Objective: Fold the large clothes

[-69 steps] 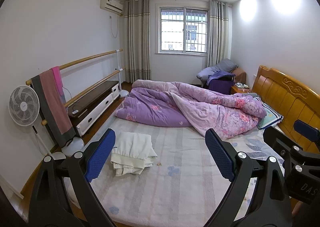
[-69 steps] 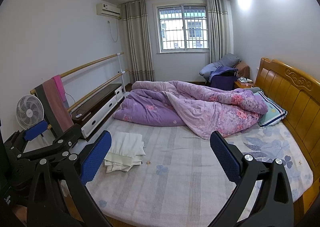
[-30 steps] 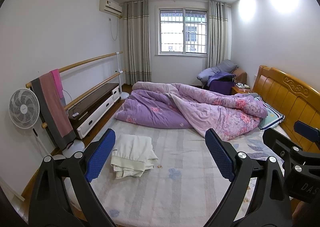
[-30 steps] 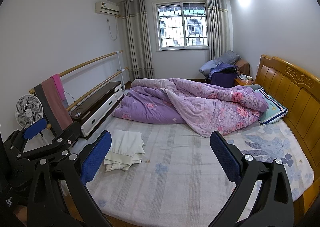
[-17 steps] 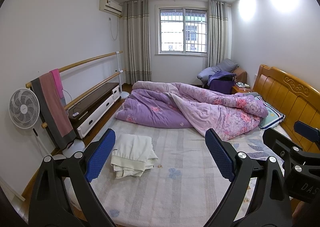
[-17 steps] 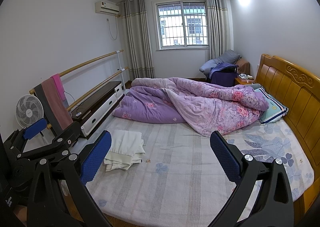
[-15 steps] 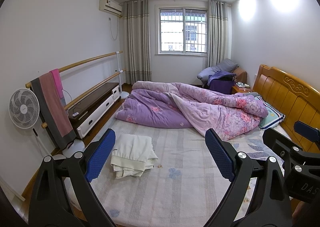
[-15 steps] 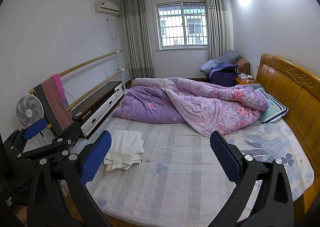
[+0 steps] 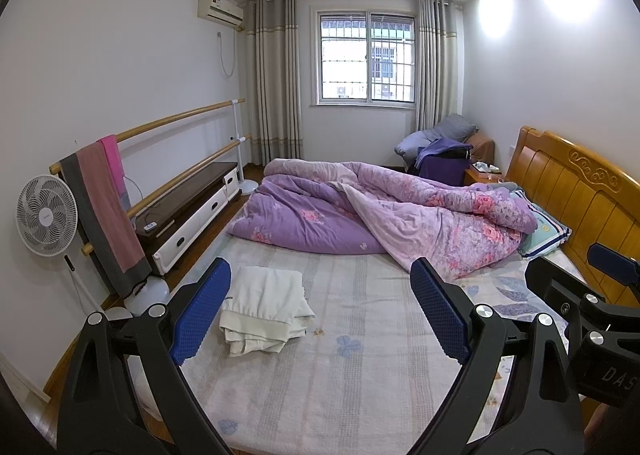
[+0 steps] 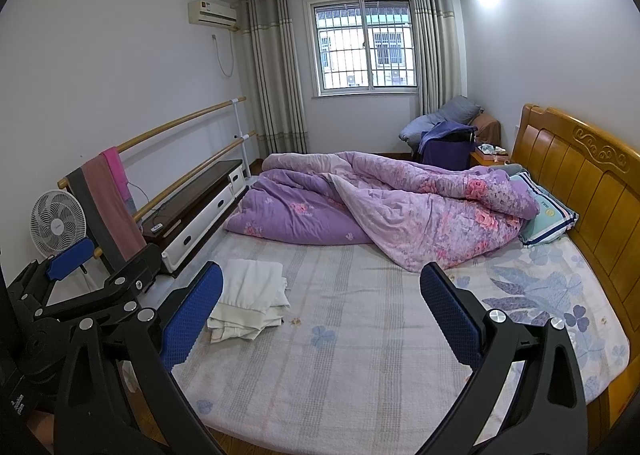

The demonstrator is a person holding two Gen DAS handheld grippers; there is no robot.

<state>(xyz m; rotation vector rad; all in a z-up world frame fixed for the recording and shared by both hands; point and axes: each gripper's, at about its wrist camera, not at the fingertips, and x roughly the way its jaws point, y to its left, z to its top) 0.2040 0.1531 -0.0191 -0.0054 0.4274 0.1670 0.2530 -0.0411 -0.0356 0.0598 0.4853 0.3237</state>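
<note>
Nearest to us, the left gripper (image 9: 320, 311) is held above the foot of the bed, its blue-padded fingers (image 9: 200, 309) spread wide with nothing between them. Beside it, the right gripper (image 10: 320, 319) hangs the same way — fingers (image 10: 450, 317) wide apart, holding nothing. Each gripper shows at the edge of the other's view: the right at the far right of the left camera, the left at the far left of the right camera.

Below both lies the bed (image 10: 360, 355), covered by a pale checked sheet with blue flower prints. On its left side, near the edge, we see the white garment (image 9: 264, 309) — folded into a loose, layered rectangle, lying flat and well clear of both grippers.

Further up the bed, a purple floral quilt (image 9: 380, 215) is heaped across the full width. A striped pillow (image 10: 548, 219) rests against the wooden headboard (image 10: 580, 175) on the right.

Along the left wall stand a white fan (image 9: 46, 215), wooden rails (image 9: 180, 119) draped with a grey and pink towel (image 9: 104, 207), and a low dark cabinet (image 9: 188, 199). At the far end, we see a barred window (image 10: 364, 47) between grey curtains, with an armchair (image 9: 444, 147) piled with cloth in the corner.
</note>
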